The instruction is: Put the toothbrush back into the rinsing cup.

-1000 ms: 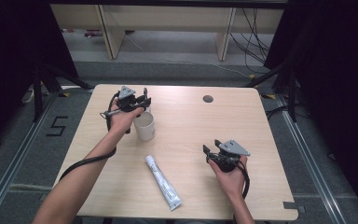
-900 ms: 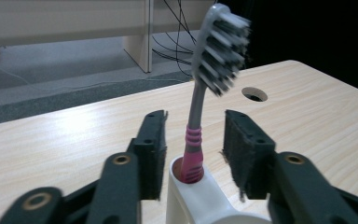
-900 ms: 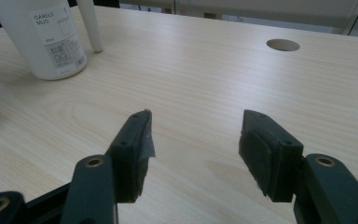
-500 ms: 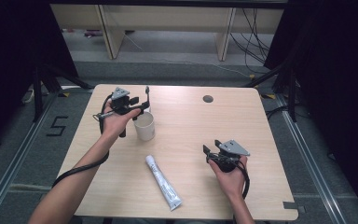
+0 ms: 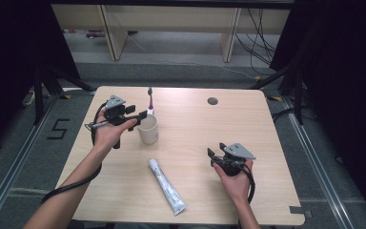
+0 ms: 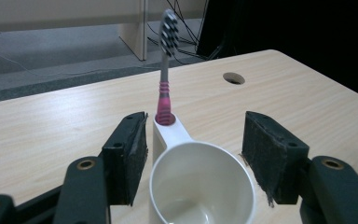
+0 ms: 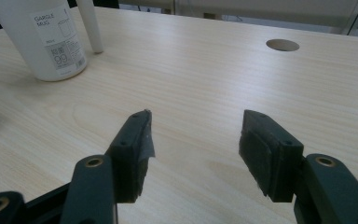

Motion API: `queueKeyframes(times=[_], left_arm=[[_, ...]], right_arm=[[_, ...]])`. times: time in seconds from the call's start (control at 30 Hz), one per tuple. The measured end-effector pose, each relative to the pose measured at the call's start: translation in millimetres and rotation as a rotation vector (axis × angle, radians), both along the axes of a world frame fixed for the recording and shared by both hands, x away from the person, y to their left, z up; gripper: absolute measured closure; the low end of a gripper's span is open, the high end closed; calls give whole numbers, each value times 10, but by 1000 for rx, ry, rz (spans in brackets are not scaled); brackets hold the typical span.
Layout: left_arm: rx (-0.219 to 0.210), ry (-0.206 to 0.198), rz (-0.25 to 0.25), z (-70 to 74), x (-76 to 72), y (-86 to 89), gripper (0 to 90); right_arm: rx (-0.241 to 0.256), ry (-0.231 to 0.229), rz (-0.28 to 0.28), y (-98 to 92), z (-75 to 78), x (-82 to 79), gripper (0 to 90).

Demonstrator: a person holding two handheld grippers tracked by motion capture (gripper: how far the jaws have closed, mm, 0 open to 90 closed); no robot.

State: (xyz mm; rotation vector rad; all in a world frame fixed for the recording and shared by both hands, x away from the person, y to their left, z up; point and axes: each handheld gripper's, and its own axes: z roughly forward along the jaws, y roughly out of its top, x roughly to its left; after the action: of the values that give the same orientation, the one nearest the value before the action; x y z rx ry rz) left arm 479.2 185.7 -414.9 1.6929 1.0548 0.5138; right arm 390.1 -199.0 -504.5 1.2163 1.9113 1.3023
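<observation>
Black, the two jaws of the left gripper stand wide apart in the left gripper view, one on each side of the white mug, and neither pad touches its wall, so this gripper grasps nothing. The mug stands upright on the table, and its empty inside is visible from above. On the far side of the mug there is a small holder, part of the mug itself, and a toothbrush with a pink and grey handle stands upright in it, bristles at the top. In the high view the left gripper is near the left back part of the wooden table, held by the left hand, and the mug is just beside its jaws, with the toothbrush rising behind it. A white tube lies flat nearer the front edge of the table, between the two forearms. The right gripper is on the right front part of the table, held by the right hand, well apart from the mug. In the right gripper view its jaws are also spread with only bare wood between them, and the mug, with a printed label, stands far at the upper left. A round hole is in the table near the back edge.
</observation>
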Motion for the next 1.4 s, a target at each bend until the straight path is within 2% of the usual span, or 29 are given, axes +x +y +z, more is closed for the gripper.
queueKeyframes(times=[0.03, 0.07, 0.13, 0.3, 0.33, 0.37, 0.4, 0.47, 0.53, 0.57, 0.63, 0.67, 0.7, 0.77, 0.83, 0.93, 1.0, 1.1, 1.13, 1.17, 1.2, 1.23, 1.27, 1.37, 1.4], left_arm=[[3, -3, -7, 8, -23, 7, 393], [2, -7, -11, 16, -47, 13, 392], [6, -11, -21, 32, -88, 18, 390], [25, -19, -64, 48, -218, 16, 369], [24, -22, -73, 46, -240, 13, 364], [28, -19, -84, 45, -262, 14, 362], [27, -13, -98, 43, -284, 14, 361], [8, -3, -118, 38, -324, 18, 357], [21, -7, -128, 39, -374, 22, 358], [26, -8, -138, 36, -393, 26, 359], [36, -5, -155, 30, -430, 27, 360], [40, -5, -166, 23, -451, 22, 361], [50, -8, -199, 10, -474, 15, 363], [77, -18, -263, -10, -515, 1, 363], [86, -23, -299, -43, -559, -17, 363], [107, -16, -323, -94, -618, -32, 363], [109, -8, -333, -130, -650, -40, 363], [74, 1, -360, -177, -680, -54, 358], [74, 2, -376, -191, -687, -60, 358], [79, 7, -380, -198, -700, -69, 358], [82, 11, -405, -218, -711, -86, 358], [94, 16, -418, -228, -729, -102, 357], [107, 16, -441, -242, -736, -117, 357], [145, 16, -483, -276, -761, -169, 360], [152, 15, -496, -289, -773, -192, 362]], right_arm=[[-17, -8, -6, -11, 5, -3, 442], [0, 3, -1, 1, -1, -2, 441], [-1, 5, -2, 1, -1, -3, 441], [-12, 7, -7, -2, 0, -5, 441], [-25, -6, -12, -11, 2, -2, 441], [-28, -8, -6, -10, -4, 2, 441], [-9, 10, -5, 2, 0, -5, 441], [-10, 8, -6, 0, 0, -5, 441], [-27, -6, -12, -14, 1, -3, 441], [-9, 10, -6, -4, -2, -6, 441], [-35, -17, -7, -21, -7, 5, 441], [-32, -12, -6, -18, -8, 5, 441], [-10, 2, -2, 0, -15, 5, 441], [-19, -1, -1, -5, -12, 4, 441], [-25, -6, -3, -6, -14, 10, 441], [3, 9, 11, 8, -25, 21, 440], [14, 20, -8, 20, -26, 6, 440], [-19, 2, 9, -6, -29, 21, 440], [-1, 11, 10, 1, -37, 23, 441], [-7, 12, -1, -5, -34, 17, 441], [-19, 4, -2, -17, -32, 19, 441], [20, 28, -11, 7, -37, 4, 441], [3, 39, -12, -9, -25, -6, 441], [5, 15, 0, -28, -35, 14, 440], [-15, -2, -5, -44, -35, 17, 440]])
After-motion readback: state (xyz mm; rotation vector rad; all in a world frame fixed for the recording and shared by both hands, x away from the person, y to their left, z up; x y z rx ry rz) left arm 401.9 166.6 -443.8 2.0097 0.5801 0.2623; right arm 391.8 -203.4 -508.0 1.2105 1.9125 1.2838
